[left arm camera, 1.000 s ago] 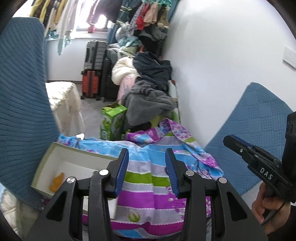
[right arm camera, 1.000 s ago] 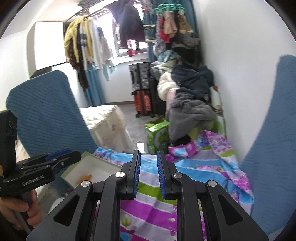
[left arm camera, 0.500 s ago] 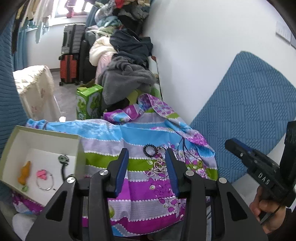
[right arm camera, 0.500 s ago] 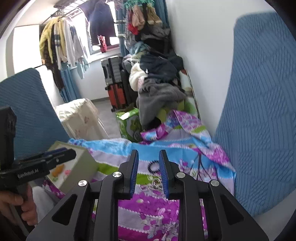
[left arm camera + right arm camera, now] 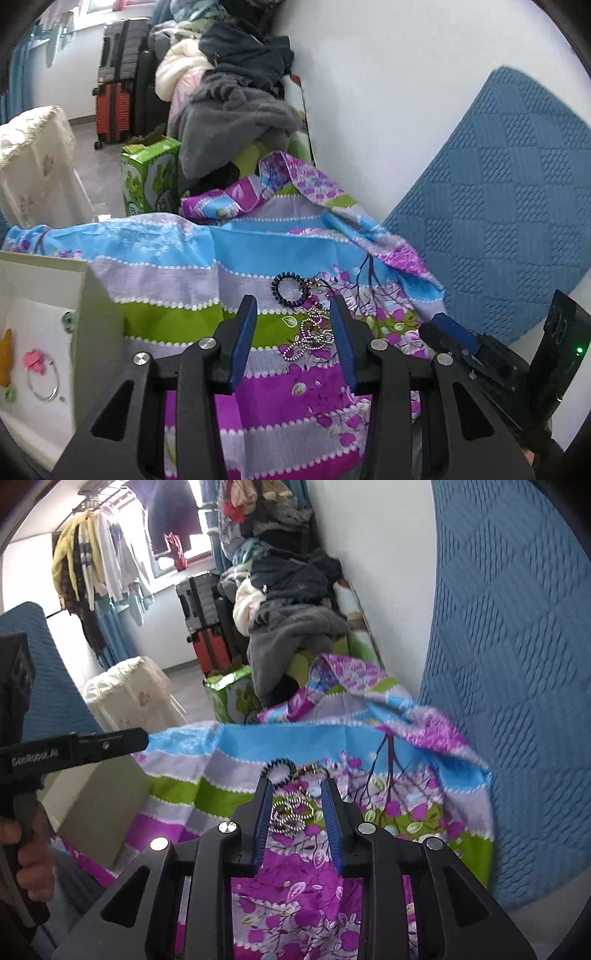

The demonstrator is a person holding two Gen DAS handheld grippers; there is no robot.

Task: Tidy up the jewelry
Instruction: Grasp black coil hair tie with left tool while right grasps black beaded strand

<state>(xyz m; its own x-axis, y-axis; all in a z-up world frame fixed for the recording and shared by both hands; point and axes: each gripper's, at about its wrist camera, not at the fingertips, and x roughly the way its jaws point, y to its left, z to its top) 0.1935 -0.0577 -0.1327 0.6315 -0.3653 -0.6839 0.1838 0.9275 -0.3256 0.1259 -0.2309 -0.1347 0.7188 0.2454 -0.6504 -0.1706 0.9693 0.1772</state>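
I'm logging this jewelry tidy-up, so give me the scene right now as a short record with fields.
surface: striped floral cloth
loose items: black coil hair tie; silver bead chain, tangled, just in front of the hair tie
box: white open box at left, holding a thin ring with a pink charm and an orange piece
left gripper: open, empty, aimed at the chain
right gripper: open, empty, chain between its fingers in view
contact: cannot tell whether either touches the chain
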